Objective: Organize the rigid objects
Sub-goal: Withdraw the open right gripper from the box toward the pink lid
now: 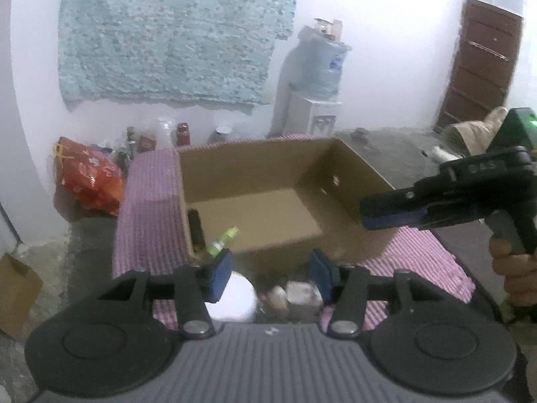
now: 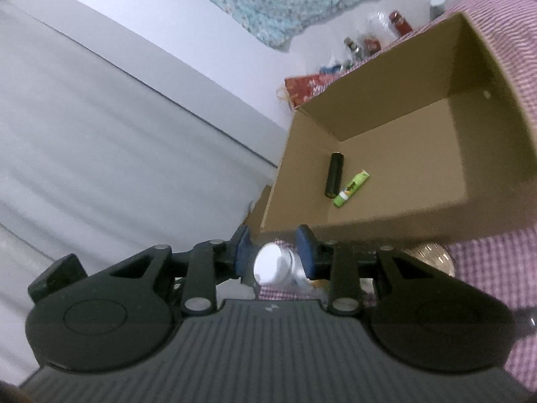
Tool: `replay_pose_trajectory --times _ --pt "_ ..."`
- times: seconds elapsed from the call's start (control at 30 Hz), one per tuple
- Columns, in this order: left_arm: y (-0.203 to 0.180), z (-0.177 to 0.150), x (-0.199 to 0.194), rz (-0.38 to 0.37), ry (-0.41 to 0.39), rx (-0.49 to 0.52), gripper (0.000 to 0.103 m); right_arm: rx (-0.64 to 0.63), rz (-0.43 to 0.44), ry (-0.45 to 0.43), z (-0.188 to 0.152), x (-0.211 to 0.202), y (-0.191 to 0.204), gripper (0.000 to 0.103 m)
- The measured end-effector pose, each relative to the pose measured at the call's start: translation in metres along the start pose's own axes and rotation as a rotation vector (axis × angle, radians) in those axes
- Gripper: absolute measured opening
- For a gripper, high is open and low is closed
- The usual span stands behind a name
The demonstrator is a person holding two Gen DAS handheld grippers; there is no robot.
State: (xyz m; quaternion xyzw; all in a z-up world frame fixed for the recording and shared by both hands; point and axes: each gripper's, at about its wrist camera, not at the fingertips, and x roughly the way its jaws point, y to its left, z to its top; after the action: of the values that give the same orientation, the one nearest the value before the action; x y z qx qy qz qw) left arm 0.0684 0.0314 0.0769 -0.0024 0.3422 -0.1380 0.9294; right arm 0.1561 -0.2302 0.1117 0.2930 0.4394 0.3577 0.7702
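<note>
Nearest, the left hand-held gripper (image 1: 270,277) hangs with its blue pads (image 1: 220,277) well apart and nothing between them; below the gap sit a white round lid (image 1: 235,299) and some blurred small items on the pink striped cloth (image 1: 147,201) covering the table. The right hand-held gripper (image 2: 274,253) has its pads parted too. A white-capped clear jar (image 2: 273,263) shows in the gap, but I cannot tell whether it is touched or merely lies beneath.

Just beyond both stands the open cardboard box (image 1: 255,164). On its floor, toward 9 o'clock in the left view, lie a black cylinder (image 2: 334,174) and a green tube (image 2: 352,189), end to end and nearly touching. The tube's label is too blurred to read.

Farther off, at 10 o'clock of the box, an orange printed bag (image 1: 90,181) slumps by jars and bottles against the wall. At 1 o'clock stands a water dispenser (image 1: 319,77) with a blue label I cannot read, and a brown door (image 1: 480,67) lies beyond at 2 o'clock.
</note>
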Motion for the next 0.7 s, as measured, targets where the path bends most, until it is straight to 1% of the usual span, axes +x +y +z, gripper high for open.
replay_pose_trajectory --times 0.07,0.17,0.27,0.37,0.4,0.47,0.57,0.7 --pt "-0.008 -0.011 0.002 -0.015 0.017 0.012 0.058 -0.017 -0.03 -0.028 -0.018 -0.016 -0.001 0.032" --pt "-0.023 -0.03 0.011 -0.03 0.049 0.038 0.064 -0.03 -0.092 -0.062 -0.046 -0.026 -0.01 0.033" --pt "-0.036 -0.05 0.025 -0.053 0.089 0.049 0.068 -0.028 -0.163 -0.069 -0.073 -0.022 -0.024 0.034" --pt "-0.048 -0.07 0.044 -0.087 0.135 0.061 0.069 -0.024 -0.259 -0.047 -0.095 -0.006 -0.042 0.034" --pt "-0.053 -0.075 0.05 -0.088 0.146 0.07 0.07 -0.015 -0.282 -0.034 -0.101 -0.002 -0.048 0.035" --pt "-0.062 -0.084 0.062 -0.074 0.169 0.104 0.07 0.009 -0.303 -0.012 -0.11 0.004 -0.059 0.035" --pt "-0.075 -0.094 0.075 -0.049 0.182 0.152 0.07 0.021 -0.324 -0.002 -0.115 0.016 -0.069 0.035" --pt "-0.083 -0.1 0.088 -0.041 0.198 0.186 0.07 0.015 -0.348 0.006 -0.112 0.025 -0.075 0.035"
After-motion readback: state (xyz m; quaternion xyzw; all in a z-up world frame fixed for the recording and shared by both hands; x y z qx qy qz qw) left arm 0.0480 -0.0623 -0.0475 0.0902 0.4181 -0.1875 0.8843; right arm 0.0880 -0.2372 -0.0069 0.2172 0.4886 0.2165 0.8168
